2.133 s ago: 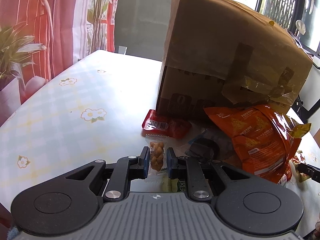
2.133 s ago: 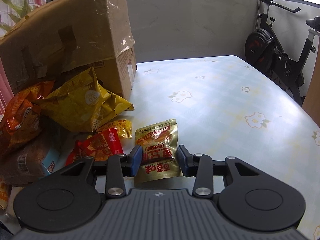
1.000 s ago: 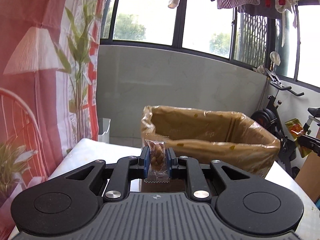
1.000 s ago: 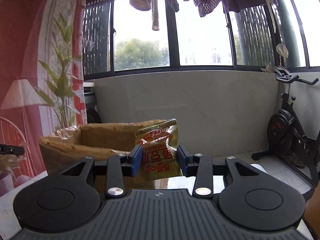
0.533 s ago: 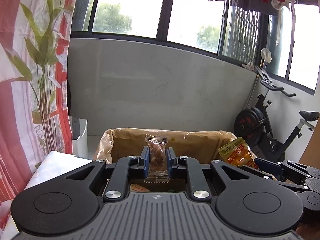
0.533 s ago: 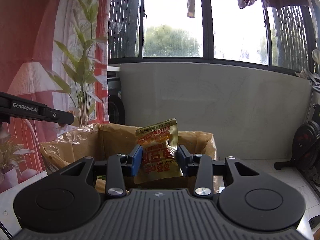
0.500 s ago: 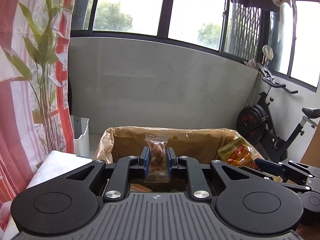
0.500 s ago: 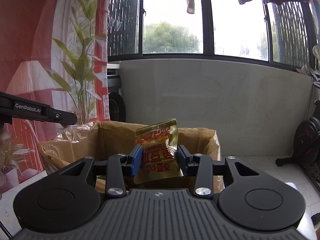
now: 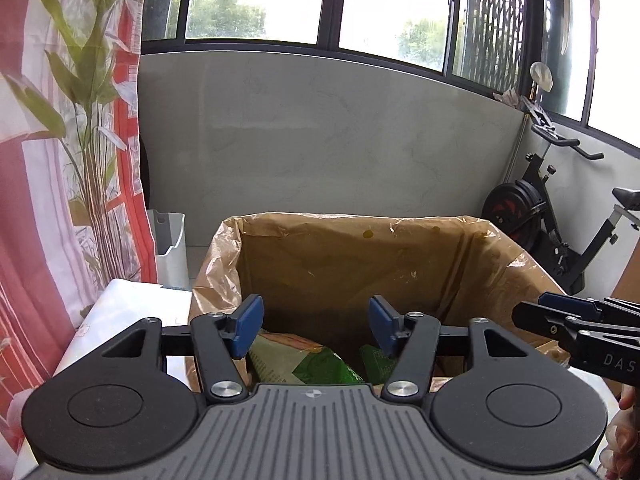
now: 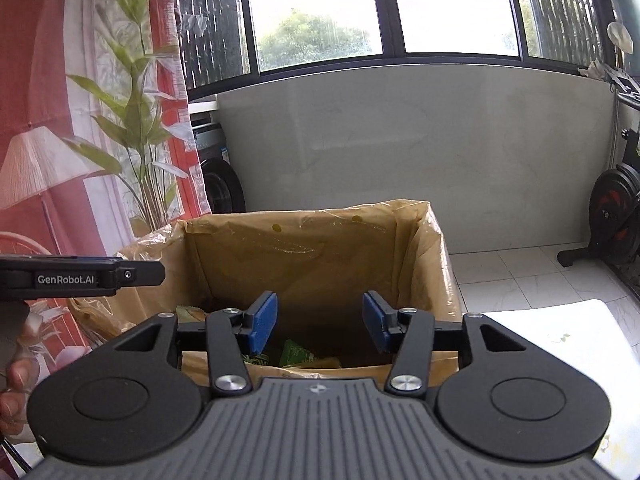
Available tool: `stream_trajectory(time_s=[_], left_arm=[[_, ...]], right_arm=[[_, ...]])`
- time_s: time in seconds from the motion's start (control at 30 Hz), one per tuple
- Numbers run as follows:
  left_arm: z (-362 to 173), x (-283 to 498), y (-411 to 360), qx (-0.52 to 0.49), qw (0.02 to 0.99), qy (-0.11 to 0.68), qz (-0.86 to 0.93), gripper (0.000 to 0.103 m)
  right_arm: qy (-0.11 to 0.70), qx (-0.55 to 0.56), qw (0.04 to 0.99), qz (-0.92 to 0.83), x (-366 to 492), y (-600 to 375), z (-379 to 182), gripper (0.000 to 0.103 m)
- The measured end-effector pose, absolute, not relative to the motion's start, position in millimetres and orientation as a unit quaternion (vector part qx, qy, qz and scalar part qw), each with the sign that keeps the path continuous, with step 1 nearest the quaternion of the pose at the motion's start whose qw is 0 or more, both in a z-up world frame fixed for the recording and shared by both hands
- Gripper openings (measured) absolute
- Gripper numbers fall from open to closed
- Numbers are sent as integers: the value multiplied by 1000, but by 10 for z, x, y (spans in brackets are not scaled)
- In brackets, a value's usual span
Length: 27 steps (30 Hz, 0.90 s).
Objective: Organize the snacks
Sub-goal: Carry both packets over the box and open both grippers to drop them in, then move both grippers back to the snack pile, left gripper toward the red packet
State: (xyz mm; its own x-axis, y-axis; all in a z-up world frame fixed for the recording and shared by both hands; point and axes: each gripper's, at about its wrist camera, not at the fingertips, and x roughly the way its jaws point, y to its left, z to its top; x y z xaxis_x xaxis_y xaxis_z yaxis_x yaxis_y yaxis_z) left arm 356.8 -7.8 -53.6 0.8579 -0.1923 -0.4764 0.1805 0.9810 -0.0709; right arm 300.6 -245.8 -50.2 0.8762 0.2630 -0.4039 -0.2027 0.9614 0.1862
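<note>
Both pairs of jaws stood apart and were opening with nothing between them. Half a second before, the left gripper had pinched a small clear packet of nuts, and the right gripper a gold foil snack pouch; now both were empty, so both snacks had evidently been let go over the open cardboard box that both grippers pointed down into. Neither dropped snack could be picked out in either view (the box floor was dark, and each gripper's own body hid much of it). What did show inside were green snack bags lying at the bottom near the front wall, seen again from the right wrist view. The right gripper's tip reached in from the side over the box's right rim in the left view, and the left one's over the left rim in the right view.

By my reading, this pair of snacks was delivered, and both grippers were free to fetch whatever was left to sort.
</note>
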Motion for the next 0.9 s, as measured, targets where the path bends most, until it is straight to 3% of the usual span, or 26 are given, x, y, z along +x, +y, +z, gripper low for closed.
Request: stream_trajectory(time_s=[0.2,0.3,0.6,0.9], left_arm=[[-355,3187,188,-16,966,240,-91,61],[-297,2978,315,-13,967,238,-91,61],[-466,2485,569,-40,965,243,-92,60],[-1080,2376,605,-46,955,282,-79,56]], right_arm=[[184,85,971,131,2599,-2638,-382,55],[159,90,975,129,2340,-2732,-341,66],[147,112,978,98,1822,-2851,-550,66],[187,96,973,94,1578,-2607,-1134,66]])
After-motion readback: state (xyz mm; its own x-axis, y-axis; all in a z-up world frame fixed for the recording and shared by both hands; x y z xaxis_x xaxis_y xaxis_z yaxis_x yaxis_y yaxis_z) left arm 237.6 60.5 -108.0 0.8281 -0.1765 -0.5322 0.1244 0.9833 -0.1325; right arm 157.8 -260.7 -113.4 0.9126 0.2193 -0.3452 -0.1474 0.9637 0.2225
